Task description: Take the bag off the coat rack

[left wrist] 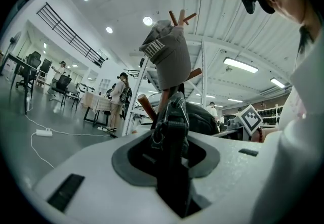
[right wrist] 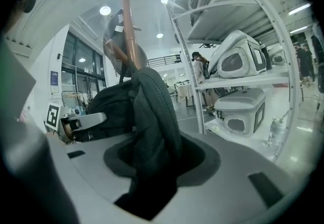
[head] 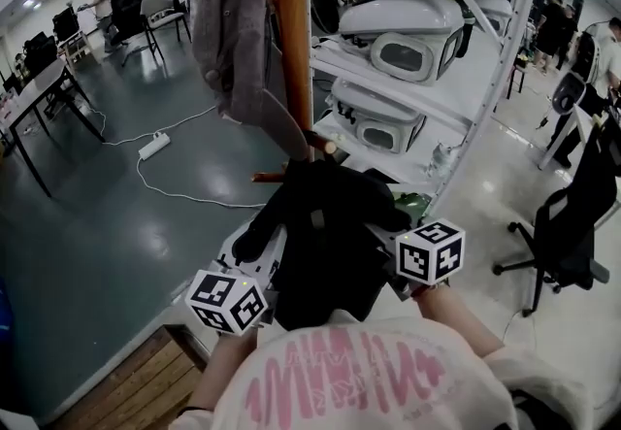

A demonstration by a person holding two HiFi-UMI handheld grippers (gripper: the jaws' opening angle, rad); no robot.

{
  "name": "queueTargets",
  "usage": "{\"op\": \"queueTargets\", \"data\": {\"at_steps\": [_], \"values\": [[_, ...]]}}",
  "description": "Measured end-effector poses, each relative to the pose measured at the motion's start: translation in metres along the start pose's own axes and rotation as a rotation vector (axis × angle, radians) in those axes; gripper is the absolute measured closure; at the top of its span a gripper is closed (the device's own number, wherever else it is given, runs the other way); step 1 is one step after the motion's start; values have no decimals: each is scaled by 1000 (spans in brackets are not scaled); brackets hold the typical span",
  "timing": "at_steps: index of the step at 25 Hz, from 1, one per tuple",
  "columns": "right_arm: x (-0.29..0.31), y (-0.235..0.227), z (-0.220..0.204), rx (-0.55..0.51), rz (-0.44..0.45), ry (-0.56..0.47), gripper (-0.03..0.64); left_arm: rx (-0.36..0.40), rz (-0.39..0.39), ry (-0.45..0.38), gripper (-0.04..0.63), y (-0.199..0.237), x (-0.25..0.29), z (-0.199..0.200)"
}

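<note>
Left gripper [left wrist: 171, 139] pinches webbing strap [left wrist: 174, 109], right gripper [right wrist: 149, 167] clamps padded strap [right wrist: 154, 112]: backpack [head: 330, 215] against coat rack [head: 292, 49], likely braced for lift-off.

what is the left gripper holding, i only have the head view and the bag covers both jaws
Observer: The left gripper is closed on a narrow webbing strap of the bag.
Operator: and the right one
Observer: The right gripper is closed on a thick padded strap.
Operator: what tops the rack
Observer: The coat rack ends in bare pegs above a grey hat.
</note>
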State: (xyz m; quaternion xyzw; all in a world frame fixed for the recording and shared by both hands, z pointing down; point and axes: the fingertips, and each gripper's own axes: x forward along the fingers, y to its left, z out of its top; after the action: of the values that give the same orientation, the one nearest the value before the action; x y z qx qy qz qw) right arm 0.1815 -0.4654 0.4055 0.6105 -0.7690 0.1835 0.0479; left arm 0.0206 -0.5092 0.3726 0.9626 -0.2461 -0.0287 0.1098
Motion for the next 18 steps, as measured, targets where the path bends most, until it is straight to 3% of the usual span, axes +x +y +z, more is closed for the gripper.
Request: {"op": "queueTargets", "data": {"at_steps": [18], "values": [[-4,9,2,4,6,-1,446,33,21,-17,488,-5,-8,8]]}}
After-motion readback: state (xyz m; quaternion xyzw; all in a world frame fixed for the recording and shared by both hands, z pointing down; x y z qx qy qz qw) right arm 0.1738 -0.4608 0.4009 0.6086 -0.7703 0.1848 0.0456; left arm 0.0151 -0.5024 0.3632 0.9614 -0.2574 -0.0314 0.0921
